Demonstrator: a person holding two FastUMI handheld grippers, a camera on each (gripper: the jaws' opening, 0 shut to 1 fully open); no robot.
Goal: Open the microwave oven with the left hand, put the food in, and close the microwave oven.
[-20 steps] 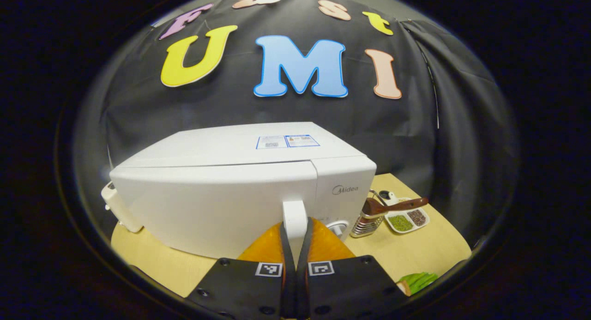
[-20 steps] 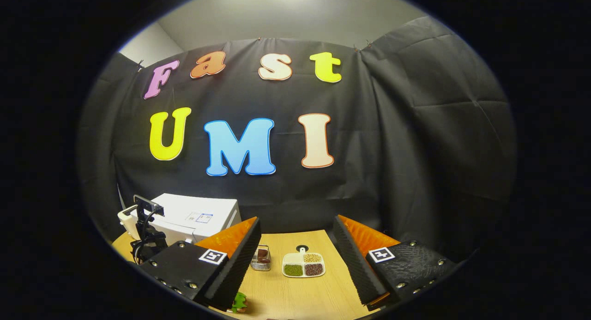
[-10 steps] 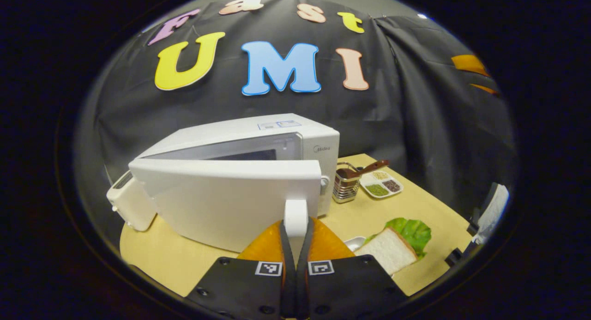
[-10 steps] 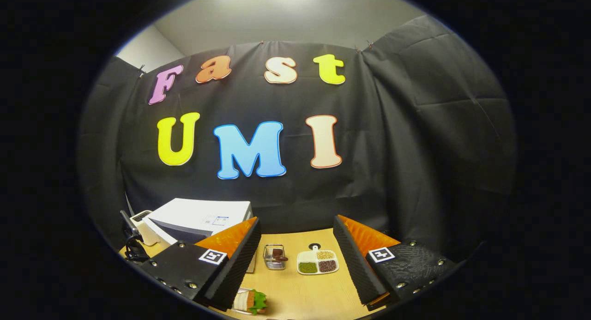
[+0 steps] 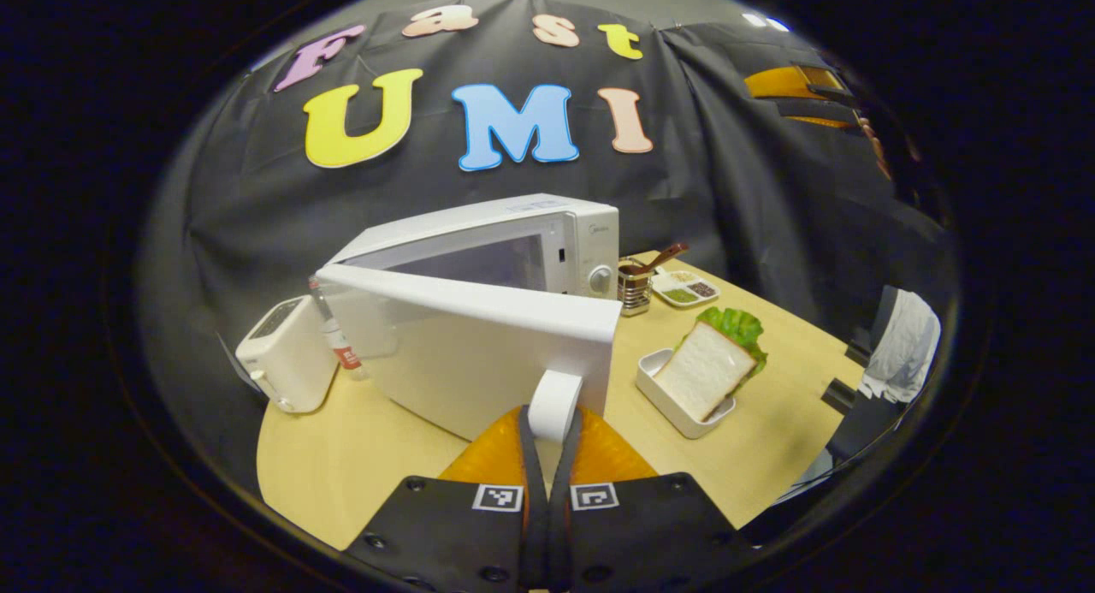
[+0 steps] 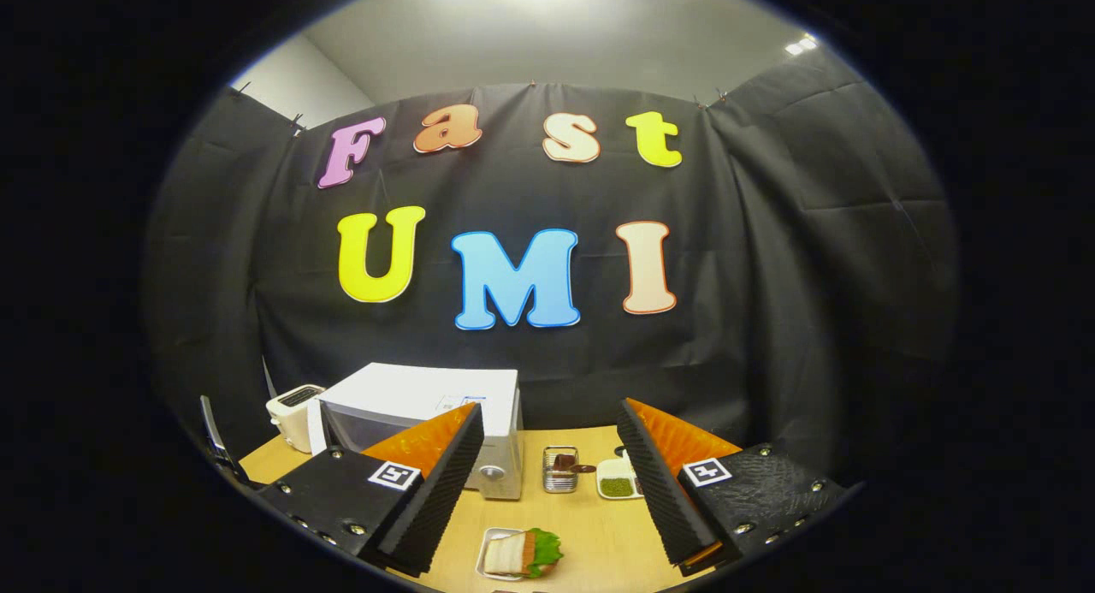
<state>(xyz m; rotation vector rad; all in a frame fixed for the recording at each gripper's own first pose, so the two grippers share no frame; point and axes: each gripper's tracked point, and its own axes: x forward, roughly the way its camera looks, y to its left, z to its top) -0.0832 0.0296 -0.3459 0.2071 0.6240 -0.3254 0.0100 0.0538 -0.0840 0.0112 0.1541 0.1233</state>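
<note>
On the far left of the wooden table [image 5: 359,456] in the left gripper view stands a small white toaster [image 5: 287,353]. Just beside it, half hidden behind the door, is a little bottle with a red label [image 5: 340,349]; it is too small to tell what it is.

Next comes the white microwave oven [image 5: 547,234]. Its door [image 5: 479,353] is swung part way open, and the dark inside shows above the door's top edge. The door's white handle [image 5: 554,405] sticks out toward the camera. The left gripper [image 5: 547,435] has its two fingers pressed on the handle, one on each side, pinching it.

To the right of the microwave oven, near its round knob, stands a metal holder [image 5: 634,289] with a brown-handled tool in it. Just beside that, farther right, lies a small white dish of seeds [image 5: 684,289].

Nearer the camera and to the right of the door sits a white tray [image 5: 663,400]. The food, a sandwich [image 5: 706,366] of white bread with green lettuce, leans in it. It is on the table, outside the microwave oven.

At the far right edge a white sleeve [image 5: 902,353] shows.

In the right gripper view, the right gripper [image 6: 547,482] is held high above the table with its fingers spread wide apart and nothing between them. The sandwich lies below it, between the two fingers.
</note>
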